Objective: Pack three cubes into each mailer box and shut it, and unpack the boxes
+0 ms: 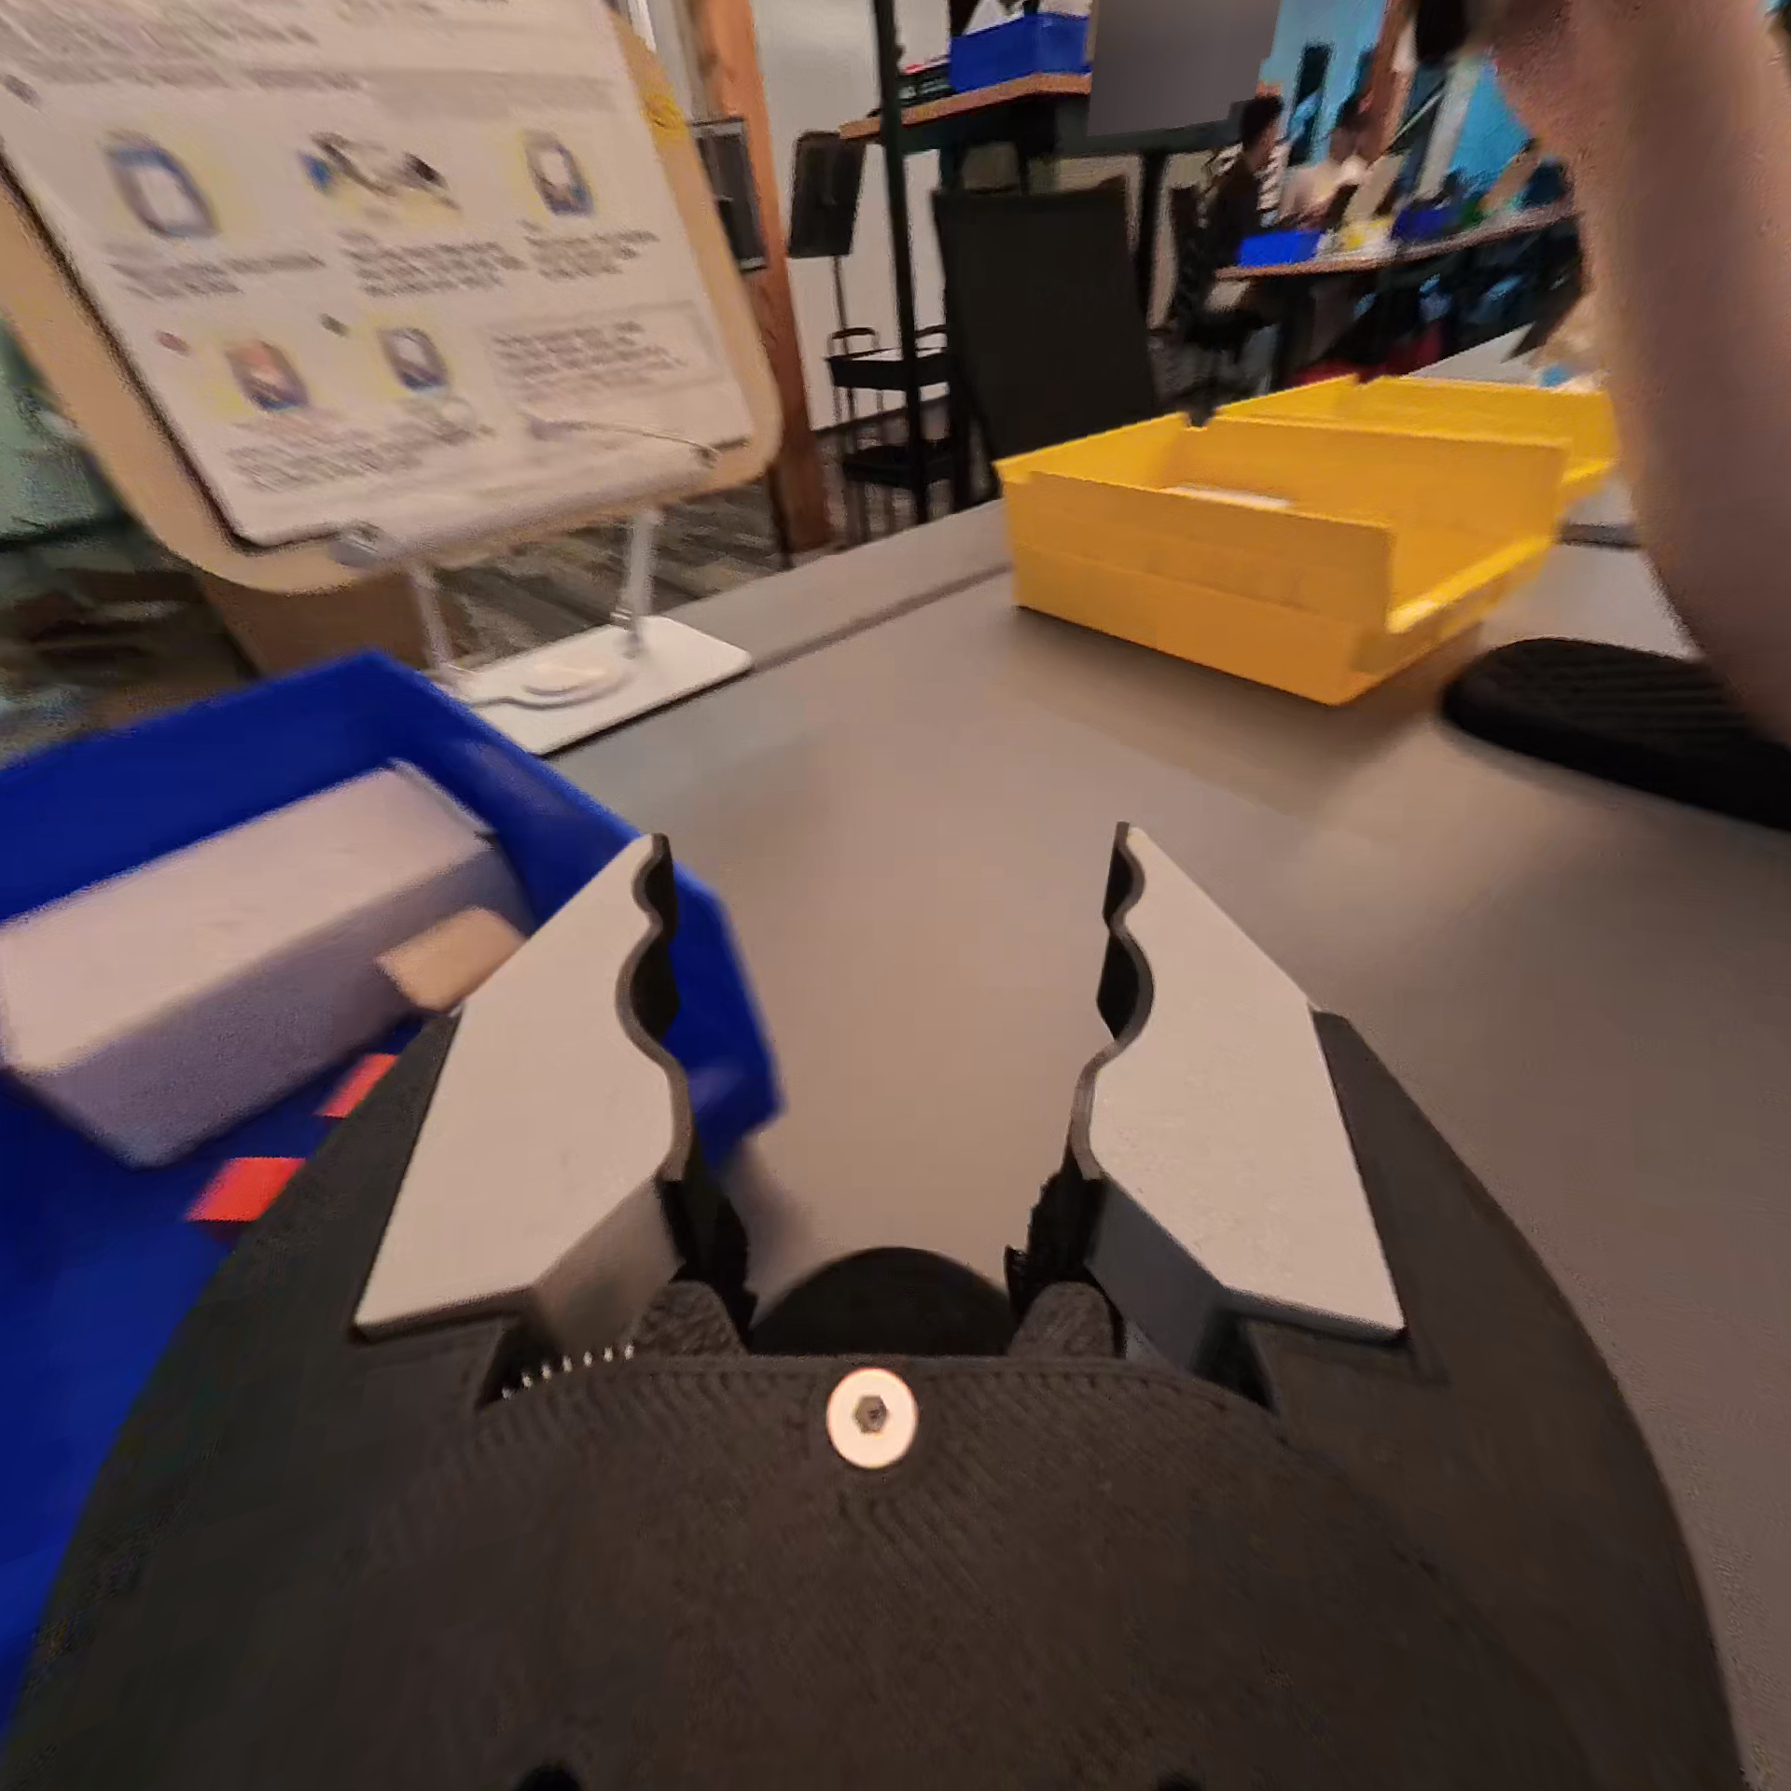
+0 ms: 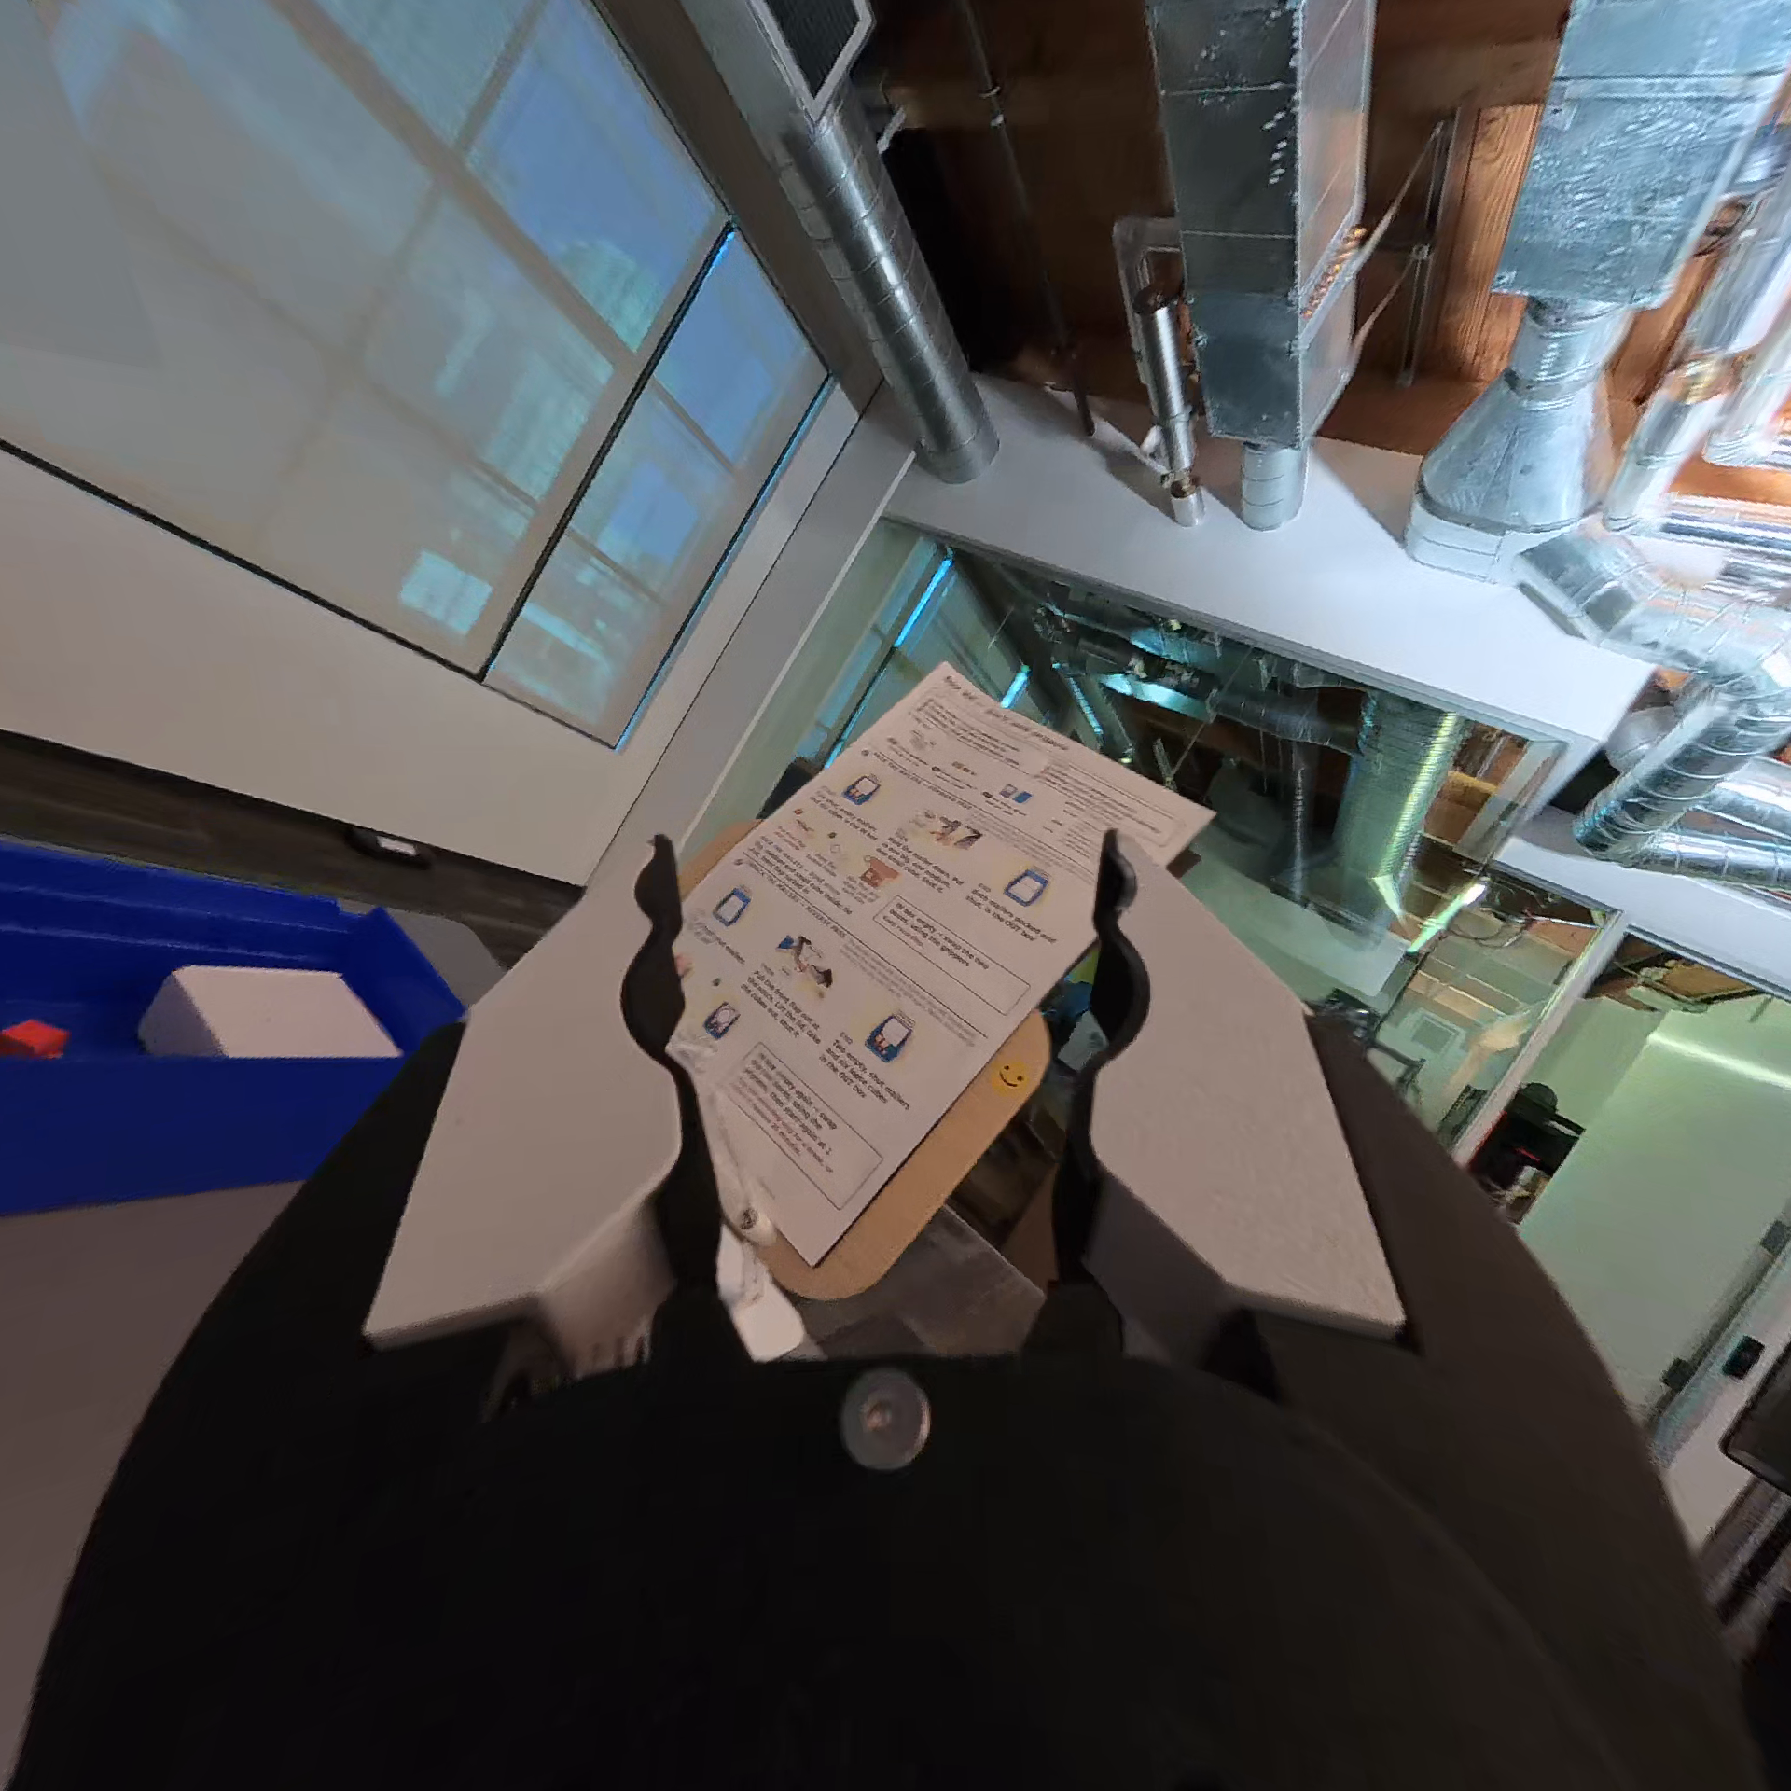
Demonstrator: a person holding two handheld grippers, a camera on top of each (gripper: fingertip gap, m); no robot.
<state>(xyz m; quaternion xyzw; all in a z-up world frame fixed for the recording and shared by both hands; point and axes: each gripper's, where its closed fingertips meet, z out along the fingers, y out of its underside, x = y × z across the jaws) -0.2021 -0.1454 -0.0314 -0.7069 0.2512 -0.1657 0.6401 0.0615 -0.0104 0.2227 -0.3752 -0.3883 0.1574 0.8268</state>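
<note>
Fingers of the left gripper (image 1: 892, 979) stand wide apart with nothing between them, over bare grey desk (image 1: 969, 824). Just left of them sits a blue plastic bin (image 1: 320, 717); one white cardboard mailer box (image 1: 223, 930) lies shut in it, its long axis running from lower left to upper right, with a tan flap end toward the fingers. Two red patches (image 1: 247, 1187), probably cubes, though blur hides their shape, show below the box. Farther out are two yellow plastic trays (image 1: 1260, 552) side by side, a black round pad (image 1: 1599, 727) and a bare forearm (image 1: 1696, 339) at the right edge. An instruction sheet on a tan board with a white stand (image 1: 388, 291) rises behind the bin.

Fingers of the right gripper (image 2: 884, 969) are likewise spread and empty, tilted upward toward the sheet (image 2: 901, 969), windows and silver ceiling ducts (image 2: 892, 271). At left, the bin (image 2: 194, 1115) holds the box (image 2: 262, 1013) and one red cube (image 2: 34, 1037).
</note>
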